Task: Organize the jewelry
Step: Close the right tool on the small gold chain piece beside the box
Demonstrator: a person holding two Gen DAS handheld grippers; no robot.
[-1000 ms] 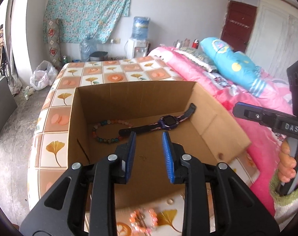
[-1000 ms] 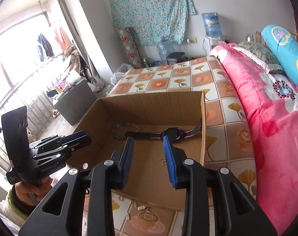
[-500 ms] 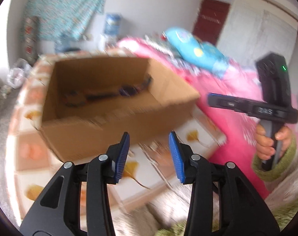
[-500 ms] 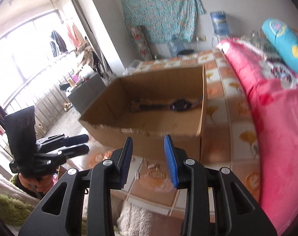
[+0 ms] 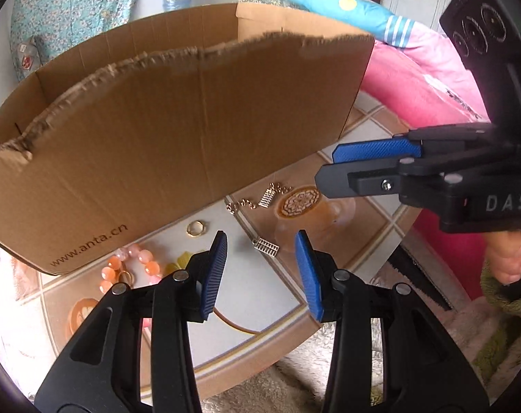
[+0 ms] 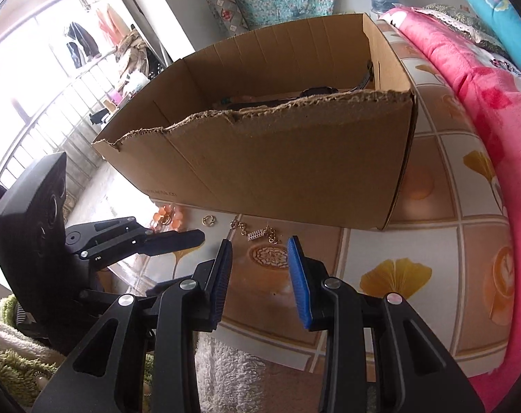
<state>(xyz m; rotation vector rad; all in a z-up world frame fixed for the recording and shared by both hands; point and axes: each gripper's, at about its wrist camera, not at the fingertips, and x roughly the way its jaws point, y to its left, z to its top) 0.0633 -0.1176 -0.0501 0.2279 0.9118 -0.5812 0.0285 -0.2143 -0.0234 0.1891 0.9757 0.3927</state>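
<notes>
While both point down at the table point(image 6: 432, 206):
Left gripper point(image 5: 260, 268): part open, empty, above a clasp point(image 5: 266, 247).
Right gripper point(image 6: 258, 268): part open, empty.
Jewelry: chain point(image 6: 257, 232), ring point(image 5: 195, 229), beads point(image 5: 129, 268) before the box point(image 5: 177, 130).

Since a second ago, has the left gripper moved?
Yes. The left gripper has dropped: it looked down into the cardboard box; now it faces the box's outer front wall.

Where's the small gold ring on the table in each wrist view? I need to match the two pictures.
Left wrist view: the gold ring lies centre-left, just in front of the cardboard box, right of the orange bead bracelet.
Right wrist view: the ring lies left of centre, below the box's front wall, right of the bracelet.
Shared landmark: the box's torn front edge.
</notes>
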